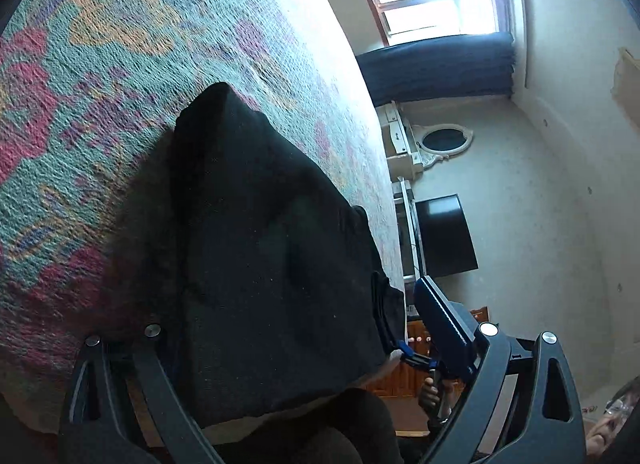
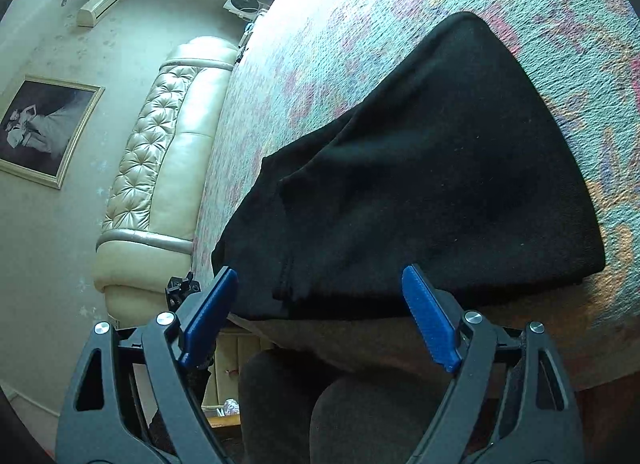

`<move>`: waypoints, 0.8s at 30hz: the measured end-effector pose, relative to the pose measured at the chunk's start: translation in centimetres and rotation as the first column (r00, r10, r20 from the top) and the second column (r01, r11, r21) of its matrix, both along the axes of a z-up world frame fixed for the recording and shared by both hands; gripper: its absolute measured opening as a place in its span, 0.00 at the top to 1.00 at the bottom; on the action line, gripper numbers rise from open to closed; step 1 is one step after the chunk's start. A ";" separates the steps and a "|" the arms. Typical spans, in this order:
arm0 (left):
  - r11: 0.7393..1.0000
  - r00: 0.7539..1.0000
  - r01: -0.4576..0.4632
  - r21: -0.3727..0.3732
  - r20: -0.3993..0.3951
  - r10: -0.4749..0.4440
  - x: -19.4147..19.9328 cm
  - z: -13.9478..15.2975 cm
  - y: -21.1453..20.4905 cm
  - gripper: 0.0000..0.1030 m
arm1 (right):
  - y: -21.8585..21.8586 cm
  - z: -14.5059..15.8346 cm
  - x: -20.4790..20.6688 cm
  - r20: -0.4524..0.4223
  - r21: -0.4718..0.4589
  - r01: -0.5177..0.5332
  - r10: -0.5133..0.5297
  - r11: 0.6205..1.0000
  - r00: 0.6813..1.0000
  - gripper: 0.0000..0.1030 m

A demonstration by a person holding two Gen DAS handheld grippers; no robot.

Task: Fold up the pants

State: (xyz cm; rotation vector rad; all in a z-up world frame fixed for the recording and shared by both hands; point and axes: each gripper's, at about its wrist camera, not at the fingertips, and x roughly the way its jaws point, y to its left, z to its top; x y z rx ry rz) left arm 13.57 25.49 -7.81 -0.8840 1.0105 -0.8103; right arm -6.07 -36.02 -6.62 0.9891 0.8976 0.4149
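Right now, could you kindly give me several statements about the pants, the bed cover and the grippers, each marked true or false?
1. The black fabric pants lie folded on the multicoloured woven bed cover. True.
2. The right gripper is clamped on the pants. False: its blue pads stand apart, nothing pressed between them.
3. The pants are bright red. False: they are black.
4. A cream tufted leather headboard stands beyond the bed's edge. True.
5. A framed picture hangs on the wall. True.
6. In the left wrist view, the pants hang in mid-air. False: they rest on the cover.
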 end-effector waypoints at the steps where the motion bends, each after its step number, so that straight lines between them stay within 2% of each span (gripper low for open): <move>1: 1.000 1.000 0.003 0.021 -0.005 -0.003 0.2 -0.2 0.0 0.10 | 0.2 -0.1 0.1 -0.001 0.002 -0.003 0.003 1.000 1.000 0.18; 5: 0.997 0.998 0.011 0.071 -0.061 -0.007 1.2 0.0 -0.9 0.11 | 1.2 -0.8 0.7 -0.006 0.074 -0.008 0.008 0.997 1.000 0.18; 8: 0.993 0.999 0.039 0.116 -0.043 -0.034 1.1 0.9 -2.2 0.12 | 1.8 -2.3 0.9 -0.034 0.187 0.023 -0.017 0.982 0.999 0.17; 9: 0.989 0.998 0.040 0.143 -0.043 -0.034 1.1 0.8 -2.4 0.18 | 2.0 -2.7 0.9 -0.042 0.217 0.031 -0.023 0.976 0.999 0.17; 10: 0.982 0.998 0.040 0.182 -0.050 -0.031 1.1 0.6 -2.4 0.25 | 2.1 -2.9 0.7 -0.044 0.236 0.040 -0.031 0.971 0.999 0.17; 12: 0.973 0.995 0.009 0.232 -0.101 0.015 1.3 -0.6 -1.3 0.74 | 2.5 -2.5 0.7 -0.034 0.227 0.024 -0.017 0.974 0.999 0.17; 13: 0.985 0.987 -0.016 0.173 -0.158 0.043 1.5 -1.7 -0.2 0.78 | 2.7 -2.2 0.7 -0.024 0.206 0.011 -0.006 0.978 1.000 0.17; 14: 0.995 0.978 -0.044 0.087 -0.202 0.061 1.4 -2.6 0.7 0.80 | 2.8 -1.7 0.7 -0.012 0.182 0.002 0.000 0.983 1.000 0.17; 15: 0.997 0.973 -0.060 0.042 -0.221 0.068 1.4 -3.1 1.2 0.82 | 3.0 -1.4 0.8 -0.001 0.158 -0.005 0.005 0.987 1.000 0.17; 19: 0.994 0.981 -0.070 0.086 -0.177 0.084 0.9 -2.0 0.4 0.84 | 3.5 -0.8 0.9 0.009 0.113 -0.022 0.021 0.993 1.000 0.17; 24: 0.997 0.991 -0.076 0.014 -0.110 0.077 0.2 1.8 -0.9 0.84 | 3.5 -0.2 0.8 0.017 0.100 -0.026 0.024 0.995 1.000 0.17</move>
